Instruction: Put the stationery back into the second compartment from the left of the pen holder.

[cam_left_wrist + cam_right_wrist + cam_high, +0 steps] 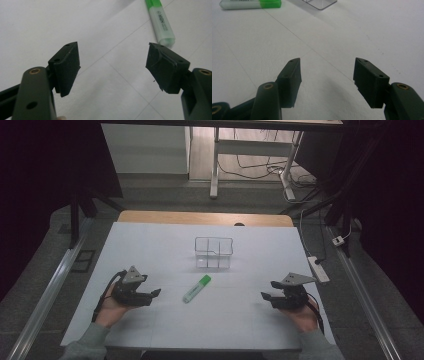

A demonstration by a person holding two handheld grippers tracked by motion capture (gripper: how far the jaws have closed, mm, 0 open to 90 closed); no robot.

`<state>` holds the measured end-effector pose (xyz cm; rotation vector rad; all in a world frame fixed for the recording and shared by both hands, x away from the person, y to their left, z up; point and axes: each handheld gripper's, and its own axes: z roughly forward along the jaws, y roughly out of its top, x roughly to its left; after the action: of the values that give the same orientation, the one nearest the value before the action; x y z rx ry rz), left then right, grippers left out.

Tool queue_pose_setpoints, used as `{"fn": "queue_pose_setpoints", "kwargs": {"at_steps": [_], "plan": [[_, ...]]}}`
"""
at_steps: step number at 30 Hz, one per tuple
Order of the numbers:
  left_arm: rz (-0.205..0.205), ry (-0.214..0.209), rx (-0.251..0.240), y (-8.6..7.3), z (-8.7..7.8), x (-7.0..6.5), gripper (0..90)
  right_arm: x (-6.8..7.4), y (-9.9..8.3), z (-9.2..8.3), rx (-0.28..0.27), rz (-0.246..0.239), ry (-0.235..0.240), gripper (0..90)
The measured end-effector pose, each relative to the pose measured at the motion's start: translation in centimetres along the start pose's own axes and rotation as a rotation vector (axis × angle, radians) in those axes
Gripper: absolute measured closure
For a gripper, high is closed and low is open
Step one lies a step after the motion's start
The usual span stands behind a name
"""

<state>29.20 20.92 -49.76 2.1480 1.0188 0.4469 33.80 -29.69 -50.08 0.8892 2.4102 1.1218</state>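
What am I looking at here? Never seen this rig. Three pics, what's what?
No robot arm: a person sits at a table covered with white sheet and holds a two-jaw gripper in each hand. The high view looks down from above the person: left gripper at the left, right gripper at the right. The other two pictures come from cameras riding on each gripper, looking along its black jaws: left gripper, right gripper. Both stand open with nothing between the jaws, so nothing is held. On the sheet lie a green highlighter and, behind it, a clear organizer box with compartments.
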Motion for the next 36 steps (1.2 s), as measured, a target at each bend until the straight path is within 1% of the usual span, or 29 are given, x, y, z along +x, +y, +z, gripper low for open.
{"fn": "queue_pose_setpoints", "kwargs": {"at_steps": [7,11,13,15,17,20,22,27,31,36], "plan": [[0.012,-0.015,0.003,1.0,0.5,-0.4,27.0,0.1,-0.1,-0.2,0.000,-0.009,-0.001,39.0],[0.013,-0.019,0.002,1.5,0.7,-0.6,27.0,0.0,-0.2,-0.1,-0.005,-0.002,0.007,38.9],[0.011,-0.026,-0.004,1.8,0.7,-0.7,27.2,0.0,-0.2,-0.1,-0.003,-0.005,0.010,38.9],[0.017,-0.019,-0.014,2.0,0.7,-1.0,27.4,0.0,-0.2,-0.1,-0.002,-0.006,0.010,38.9],[0.021,-0.024,-0.018,2.3,0.8,-1.1,27.9,0.1,-0.2,-0.1,-0.003,-0.008,0.009,38.9],[0.019,-0.031,-0.014,2.7,0.9,-1.2,28.0,0.1,-0.2,-0.2,-0.001,-0.010,0.005,38.8],[0.015,-0.035,-0.008,3.0,1.1,-1.2,28.1,0.0,-0.2,-0.2,-0.008,-0.001,0.008,38.9],[0.018,-0.044,-0.004,3.6,1.4,-1.5,28.1,0.0,-0.2,-0.2,-0.008,-0.004,0.005,38.9],[0.024,-0.057,-0.002,4.4,1.9,-1.7,28.5,0.0,-0.3,-0.1,-0.001,-0.002,0.004,38.8],[0.041,-0.066,0.003,5.4,2.4,-2.3,28.4,0.0,-0.4,-0.2,0.004,-0.005,0.003,38.8]]}}
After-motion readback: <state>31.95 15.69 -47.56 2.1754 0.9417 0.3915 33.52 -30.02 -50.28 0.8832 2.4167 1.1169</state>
